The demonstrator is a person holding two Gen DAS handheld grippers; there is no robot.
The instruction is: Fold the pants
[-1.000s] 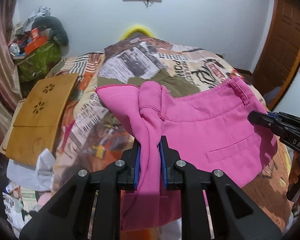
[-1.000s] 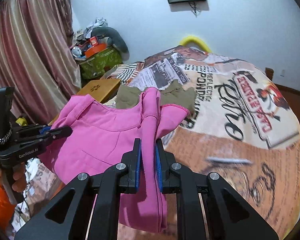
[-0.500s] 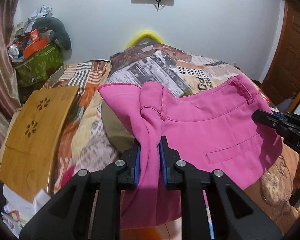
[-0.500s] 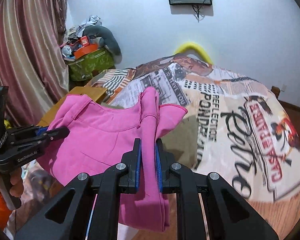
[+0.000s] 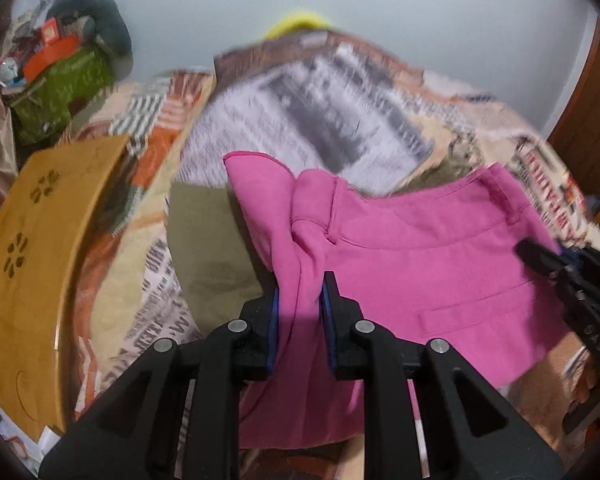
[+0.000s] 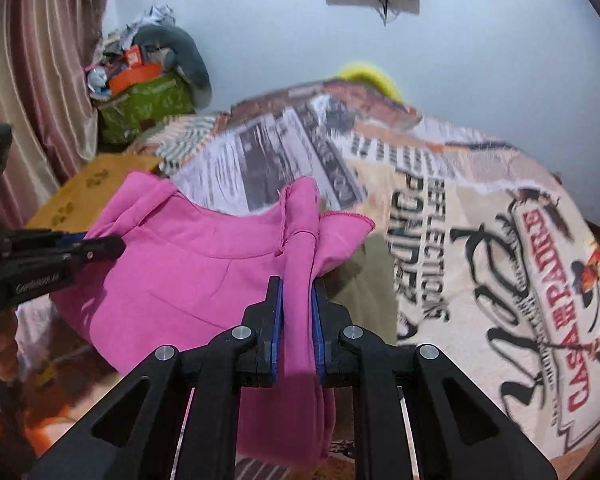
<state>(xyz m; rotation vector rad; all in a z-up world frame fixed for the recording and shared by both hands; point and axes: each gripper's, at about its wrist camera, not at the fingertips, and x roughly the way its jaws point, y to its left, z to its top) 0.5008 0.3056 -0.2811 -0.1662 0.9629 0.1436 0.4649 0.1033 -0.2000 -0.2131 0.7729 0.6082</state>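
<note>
So the big bed with the newspaper-and-poster print blanket (image 6: 480,240) is basically the work surface here, and it fills most of the room. The bright pink fabric pants (image 5: 420,264) hang in the air above its near left part, stretched flat between the two tools, I'd guess so they can be laid down smooth for folding. A flat olive-green cloth (image 5: 208,248) lies on the blanket right under them. On the far left sits a curved wooden tray with flower cutouts (image 5: 32,248), out of the way. The left gripper (image 5: 299,312) is pinched tight on one bunched waistband corner, and the right gripper (image 6: 297,312) is clamped on the opposite corner.
</note>
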